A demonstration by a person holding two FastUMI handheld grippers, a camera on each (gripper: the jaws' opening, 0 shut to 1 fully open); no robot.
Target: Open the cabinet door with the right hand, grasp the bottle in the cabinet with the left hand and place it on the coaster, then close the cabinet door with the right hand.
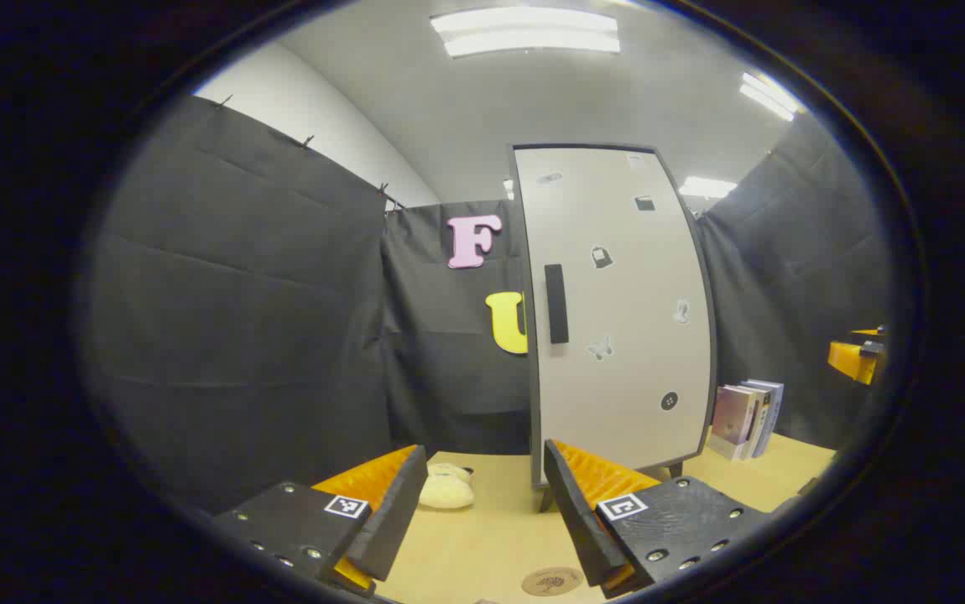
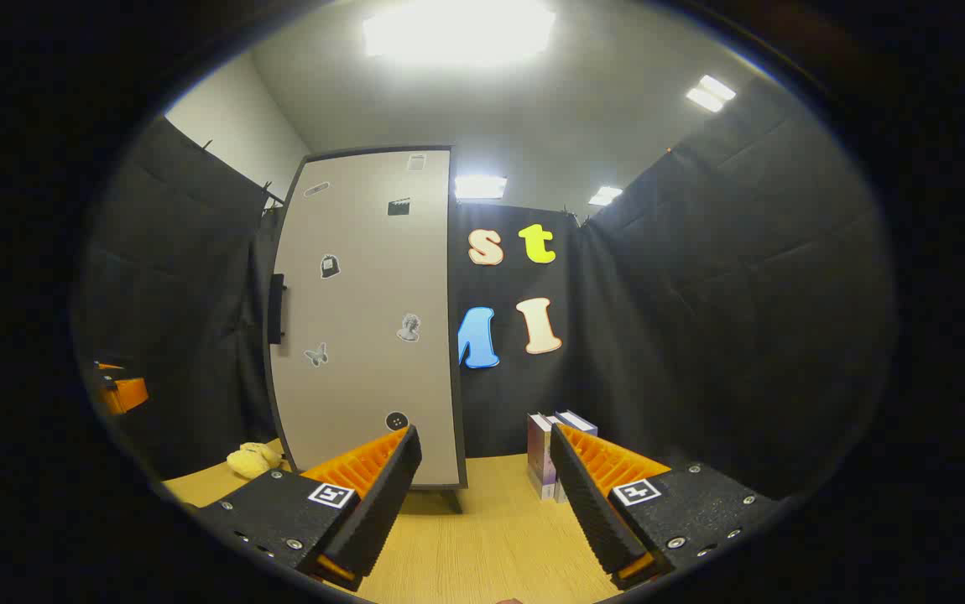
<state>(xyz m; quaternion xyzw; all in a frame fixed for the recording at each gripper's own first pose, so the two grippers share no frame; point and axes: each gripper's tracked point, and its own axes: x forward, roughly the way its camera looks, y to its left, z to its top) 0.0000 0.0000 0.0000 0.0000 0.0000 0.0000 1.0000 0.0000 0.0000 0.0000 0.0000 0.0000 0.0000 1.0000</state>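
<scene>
A tall pale cabinet stands on the wooden table with its door shut; a dark handle runs down the door's left edge. The bottle is hidden inside. A round brown coaster lies on the table just in front of my left gripper, which is open and holds nothing. In the right gripper view the same cabinet stands to the left, its handle seen edge-on. My right gripper is open and well short of the cabinet. The right gripper also shows at the far right of the left gripper view.
A pale yellow plush toy lies left of the cabinet, also seen as the plush toy. Several books stand upright right of the cabinet, the same books beside my right gripper's fingers. Black cloth walls close the booth in.
</scene>
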